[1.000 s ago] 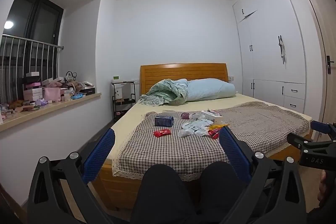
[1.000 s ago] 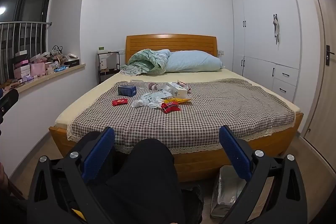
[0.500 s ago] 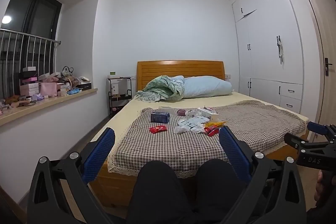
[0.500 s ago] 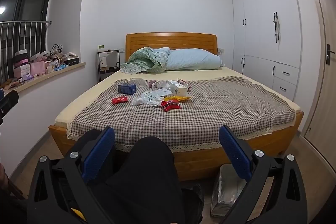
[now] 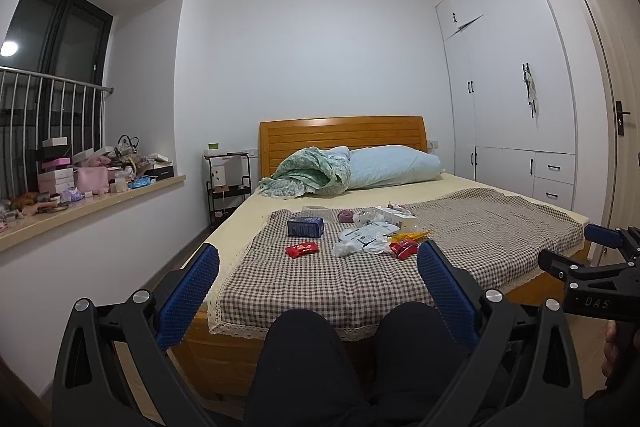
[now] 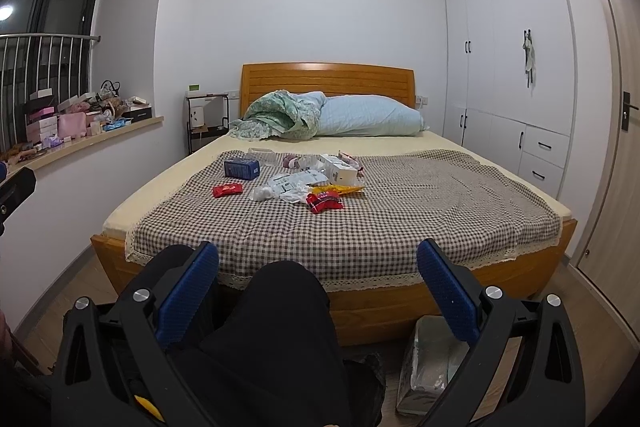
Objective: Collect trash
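Trash (image 6: pixel 304 183) lies scattered on the checked cloth (image 6: pixel 400 219) at frame centre. Left gripper (image 5: pixel 318 279) and right gripper (image 6: pixel 318 279) both stand wide apart, holding nothing, low in frame.

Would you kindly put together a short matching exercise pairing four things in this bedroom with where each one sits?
Things:
1. blue box
2. light blue pillow
3. pink bag
4. bin with a clear liner

Places:
A. on the window ledge, among stacked boxes
B. on the floor at the foot of the bed
C. at the head of the bed, against the wooden headboard
D. on the checked blanket, beyond the small red wrapper

Pairs: 1-D, 2-C, 3-A, 4-B
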`<state>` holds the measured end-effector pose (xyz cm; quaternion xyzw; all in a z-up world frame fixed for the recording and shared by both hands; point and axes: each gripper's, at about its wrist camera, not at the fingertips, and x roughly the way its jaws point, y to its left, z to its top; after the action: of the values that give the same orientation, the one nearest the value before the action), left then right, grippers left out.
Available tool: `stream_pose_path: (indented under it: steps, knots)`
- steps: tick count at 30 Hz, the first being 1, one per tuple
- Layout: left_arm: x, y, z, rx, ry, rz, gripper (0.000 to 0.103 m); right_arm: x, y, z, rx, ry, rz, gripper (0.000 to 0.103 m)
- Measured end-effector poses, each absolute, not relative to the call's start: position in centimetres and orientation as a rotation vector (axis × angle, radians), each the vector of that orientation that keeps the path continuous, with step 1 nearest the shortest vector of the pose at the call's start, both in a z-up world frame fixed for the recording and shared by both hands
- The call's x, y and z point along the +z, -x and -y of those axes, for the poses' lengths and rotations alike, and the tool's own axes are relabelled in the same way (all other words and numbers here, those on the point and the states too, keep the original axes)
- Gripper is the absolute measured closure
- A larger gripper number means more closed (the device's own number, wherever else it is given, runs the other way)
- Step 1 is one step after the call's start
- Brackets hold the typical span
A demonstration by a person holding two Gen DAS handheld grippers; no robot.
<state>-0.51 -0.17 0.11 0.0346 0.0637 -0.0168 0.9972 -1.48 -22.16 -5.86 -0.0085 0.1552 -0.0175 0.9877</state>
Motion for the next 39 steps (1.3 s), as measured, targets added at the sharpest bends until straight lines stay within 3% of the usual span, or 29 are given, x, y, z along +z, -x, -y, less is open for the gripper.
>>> stream_pose_path:
  steps: [39]
  knots:
    - [-0.15,0.16,0.00,-0.032,-0.065,-0.138,0.007,-6.06,1.51,22.07,-0.037,0.021,-0.318,0.008]
